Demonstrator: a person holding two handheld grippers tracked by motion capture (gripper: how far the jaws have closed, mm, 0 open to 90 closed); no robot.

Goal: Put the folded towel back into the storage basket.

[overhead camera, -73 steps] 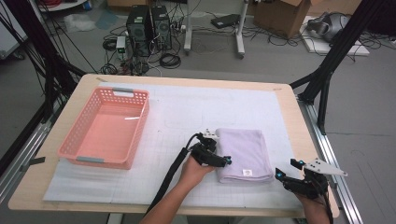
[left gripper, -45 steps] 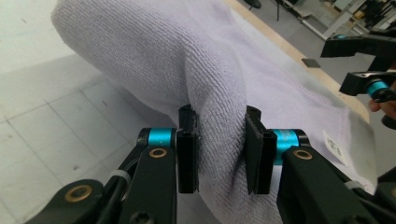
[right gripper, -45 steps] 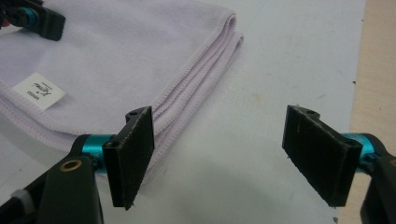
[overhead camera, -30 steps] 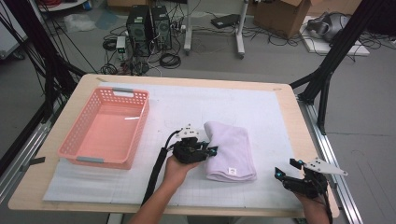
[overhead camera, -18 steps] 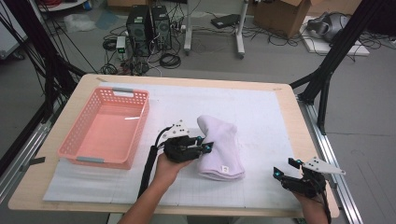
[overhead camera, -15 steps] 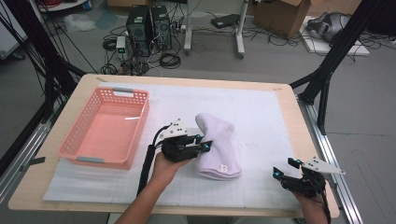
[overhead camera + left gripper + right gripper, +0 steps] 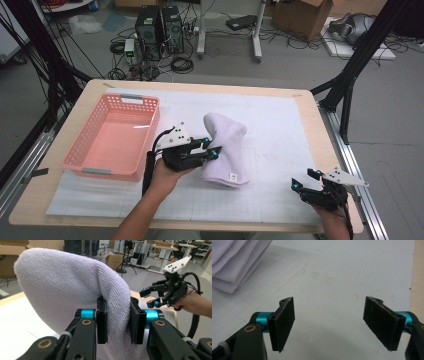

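A folded lilac towel (image 7: pixel 225 150) hangs lifted off the white mat, draped over my left gripper (image 7: pixel 210 148) near the table's middle. In the left gripper view that gripper (image 7: pixel 117 320) is shut on a thick fold of the towel (image 7: pixel 67 287), both pads pressed into the terry cloth. My right gripper (image 7: pixel 304 181) rests near the front right corner of the table, its jaws wide open with nothing between them. In the right gripper view the right gripper (image 7: pixel 329 322) hovers over bare mat, and the towel's folded hem (image 7: pixel 234 262) lies at the upper left.
A pink plastic basket (image 7: pixel 80 157) stands empty on the left part of the table. A white gridded mat (image 7: pixel 280 125) covers most of the wooden tabletop. Black frame legs rise past the right edge; computers and cables sit on the floor beyond.
My left gripper has lifted the towel off the mat and carried it left toward the basket; the towel went from lying flat to hanging bunched. The right gripper stayed put.
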